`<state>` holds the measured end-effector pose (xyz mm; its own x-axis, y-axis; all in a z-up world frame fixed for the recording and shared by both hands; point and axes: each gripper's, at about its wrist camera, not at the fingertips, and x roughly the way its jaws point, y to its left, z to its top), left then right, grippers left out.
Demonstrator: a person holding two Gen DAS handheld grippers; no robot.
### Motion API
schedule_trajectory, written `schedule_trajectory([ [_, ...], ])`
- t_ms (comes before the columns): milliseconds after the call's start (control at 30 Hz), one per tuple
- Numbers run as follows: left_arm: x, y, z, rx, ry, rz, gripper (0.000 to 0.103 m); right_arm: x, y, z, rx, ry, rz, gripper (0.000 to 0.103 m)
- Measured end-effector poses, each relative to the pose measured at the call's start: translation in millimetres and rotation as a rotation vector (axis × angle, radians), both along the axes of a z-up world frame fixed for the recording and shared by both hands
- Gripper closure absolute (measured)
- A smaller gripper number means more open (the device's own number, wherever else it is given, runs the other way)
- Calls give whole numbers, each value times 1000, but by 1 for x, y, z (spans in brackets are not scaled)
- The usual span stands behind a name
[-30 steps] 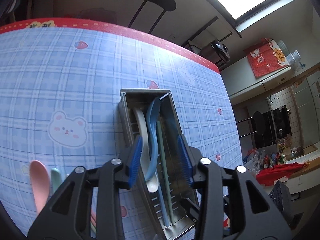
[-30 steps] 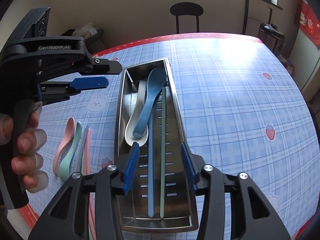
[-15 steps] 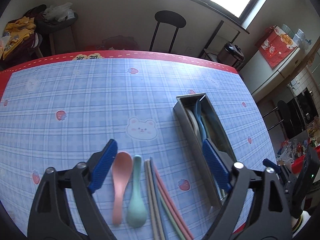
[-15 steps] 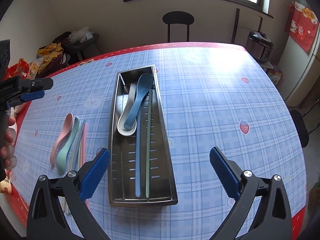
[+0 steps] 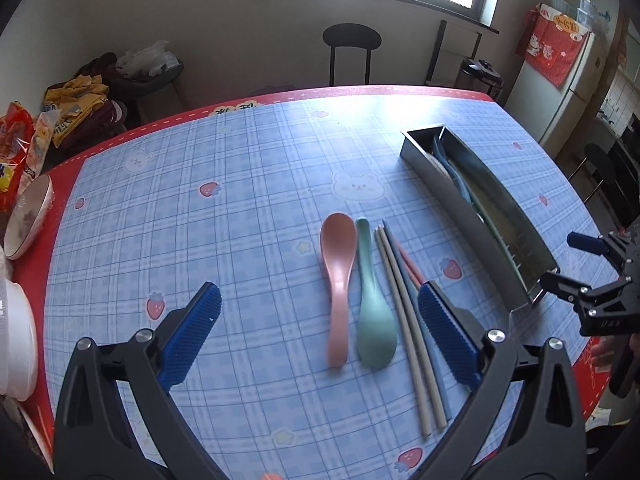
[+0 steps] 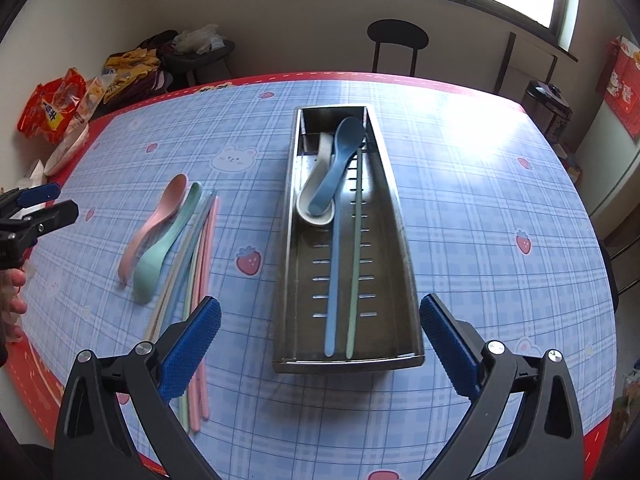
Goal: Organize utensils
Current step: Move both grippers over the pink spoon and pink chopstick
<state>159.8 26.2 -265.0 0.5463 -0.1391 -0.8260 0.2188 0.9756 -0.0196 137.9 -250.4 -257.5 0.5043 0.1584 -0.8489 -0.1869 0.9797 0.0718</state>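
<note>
Both tongs now gape wide and empty, the left gripper (image 5: 318, 330) having swung off the steel tray (image 6: 404, 240) to the pink spoon (image 5: 337, 264) and chopsticks (image 5: 404, 300) beside it, next to go in.

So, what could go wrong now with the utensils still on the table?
The pink spoon, green spoon and chopsticks lie packed side by side, so the open left gripper may catch two at once. In the metal tray the blue spoon rests across the white spoon; additions may pile up.
</note>
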Motion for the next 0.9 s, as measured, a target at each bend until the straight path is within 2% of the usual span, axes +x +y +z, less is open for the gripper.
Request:
schedule_trajectory([
  [300, -24, 18, -21, -26, 17, -19, 6, -4, 57, -10, 28, 90, 188, 6],
  [400, -24, 29, -23, -64, 15, -14, 6, -1, 76, -16, -4, 128, 241, 6],
  [533, -17, 40, -26, -60, 19, -20, 6, 8, 88, -25, -1, 174, 250, 6],
  [600, -13, 45, -29, -55, 16, -25, 5, 12, 92, -28, -36, 178, 254, 19],
  [700, -6, 51, -35, -69, 32, -38, 5, 18, 96, -35, -73, 199, 254, 33],
  [900, 6, 57, -52, -131, 95, -46, 6, 27, 101, -47, -134, 224, 247, 49],
])
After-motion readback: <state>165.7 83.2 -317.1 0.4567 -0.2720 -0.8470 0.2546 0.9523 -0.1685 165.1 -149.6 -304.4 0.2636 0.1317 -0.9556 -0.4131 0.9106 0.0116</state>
